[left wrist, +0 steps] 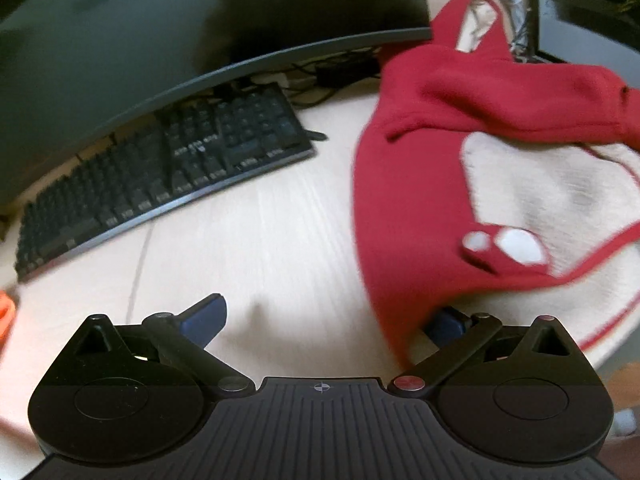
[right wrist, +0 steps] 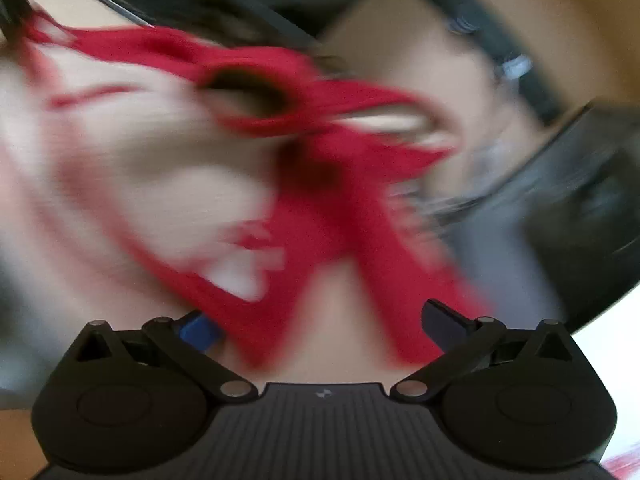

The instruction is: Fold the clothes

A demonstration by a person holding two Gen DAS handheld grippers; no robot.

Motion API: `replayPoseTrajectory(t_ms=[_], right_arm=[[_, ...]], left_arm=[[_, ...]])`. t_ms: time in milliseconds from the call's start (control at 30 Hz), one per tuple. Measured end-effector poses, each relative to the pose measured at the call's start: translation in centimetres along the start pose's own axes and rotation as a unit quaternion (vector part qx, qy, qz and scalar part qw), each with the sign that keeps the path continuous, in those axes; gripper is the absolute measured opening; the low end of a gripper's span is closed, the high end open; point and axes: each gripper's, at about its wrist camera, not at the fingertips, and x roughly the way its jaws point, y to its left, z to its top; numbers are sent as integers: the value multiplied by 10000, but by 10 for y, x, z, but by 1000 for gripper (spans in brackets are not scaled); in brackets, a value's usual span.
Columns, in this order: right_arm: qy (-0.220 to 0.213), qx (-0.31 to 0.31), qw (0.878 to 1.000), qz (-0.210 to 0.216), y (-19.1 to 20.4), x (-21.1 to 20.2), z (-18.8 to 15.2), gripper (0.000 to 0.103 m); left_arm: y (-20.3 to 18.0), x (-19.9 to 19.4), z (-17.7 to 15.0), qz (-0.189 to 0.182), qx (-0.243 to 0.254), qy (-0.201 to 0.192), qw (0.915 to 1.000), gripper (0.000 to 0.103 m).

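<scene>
my left gripper (left wrist: 324,320) has its fingers spread wide apart over the desk (left wrist: 256,248), with nothing between them. the left fingertip (left wrist: 206,318) hangs above bare pale wood; the right one sits at the near edge of the garment (left wrist: 420,184), partly hidden under its red hem, and i cannot tell whether it touches the cloth. the garment is red and cream, lying crumpled on the right side of the desk, with two white snaps (left wrist: 516,245) on a red tab near its middle and a red strap looped up at the far end. to the left of it, well apart, a black keyboard (left wrist: 160,184) lies at an angle, and behind that a dark monitor (left wrist: 160,48) fills the far left. a few dark cables (left wrist: 320,76) trail behind the keyboard.

my right gripper (right wrist: 322,326) also has its fingers wide apart, closed on nothing. this view is heavily blurred. red folds of the same garment (right wrist: 320,216) run down between the fingertips and spread out ahead, with cream fabric to the left. whether the cloth touches either fingertip i cannot tell. dark shapes lie beyond on the right, too smeared to name.
</scene>
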Motion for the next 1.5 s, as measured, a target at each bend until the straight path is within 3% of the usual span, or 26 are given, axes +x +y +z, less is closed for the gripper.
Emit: replayPoseTrajectory(t_ms=[67, 200, 233, 300, 367, 433, 500, 667, 767, 800, 867, 1000, 1067, 1200, 1233, 1267, 1333, 1400, 1500], right_arm=[[-240, 661, 9961, -539, -48, -7, 21, 103], [-123, 826, 9947, -597, -63, -17, 17, 103], [-81, 835, 9947, -589, -64, -20, 15, 103], [158, 1055, 9943, 89, -61, -23, 0, 103], [431, 1312, 9862, 917, -56, -26, -18, 103], [701, 1559, 9699, 1737, -51, -28, -36, 103], [498, 2084, 9489, 2316, -62, -45, -35, 103], [-44, 3538, 8815, 3125, -113, -22, -14, 103], [151, 4279, 8456, 3188, -120, 25, -10, 100], [270, 4479, 8288, 3344, -117, 34, -12, 96], [544, 4825, 7892, 3761, -110, 47, -17, 74], [894, 5156, 7391, 4242, -88, 65, -22, 72], [1004, 5308, 7130, 4470, -81, 82, -20, 72], [302, 5740, 6308, 5212, -102, 96, 7, 76], [7, 5792, 6093, 5415, -114, 96, 18, 81], [-240, 5792, 5953, 5564, -124, 94, 28, 86], [-578, 5661, 5872, 5757, -141, 88, 46, 88], [-723, 5448, 5909, 5906, -149, 80, 60, 88], [-774, 5070, 6022, 6118, -145, 66, 72, 88]], left_arm=[[10, -12, 25, 255, 328, -283, 9987, 103], [28, -73, 60, 358, 494, -1178, 9912, 103], [26, -83, 58, 291, 459, -1253, 9906, 103], [19, -93, 45, 97, 373, -1199, 9920, 103], [5, -82, 16, -449, 348, -647, 9963, 103], [-1, -73, -7, -1092, 263, -204, 9935, 103], [-1, -69, -23, -1736, 83, 60, 9848, 103], [18, -80, 11, -2666, -844, -718, 9574, 103], [-8, -67, 41, -2608, -741, -1043, 9569, 103], [-21, -65, 44, -2553, -546, -1083, 9592, 103], [-48, -60, 47, -2430, -109, -1143, 9632, 103], [-101, -50, 54, -2170, 764, -1256, 9650, 103], [-117, -51, 52, -1885, 1108, -1526, 9638, 103], [-140, -48, 51, -1585, 1708, -1849, 9547, 103], [-146, -47, 51, -1536, 1872, -1895, 9516, 103], [-153, -45, 52, -1485, 2035, -1940, 9481, 103], [-162, -38, 62, -1163, 2114, -2107, 9473, 103], [-168, -27, 76, -711, 2053, -2284, 9490, 103], [-165, 0, 107, 59, 1602, -2334, 9591, 103]])
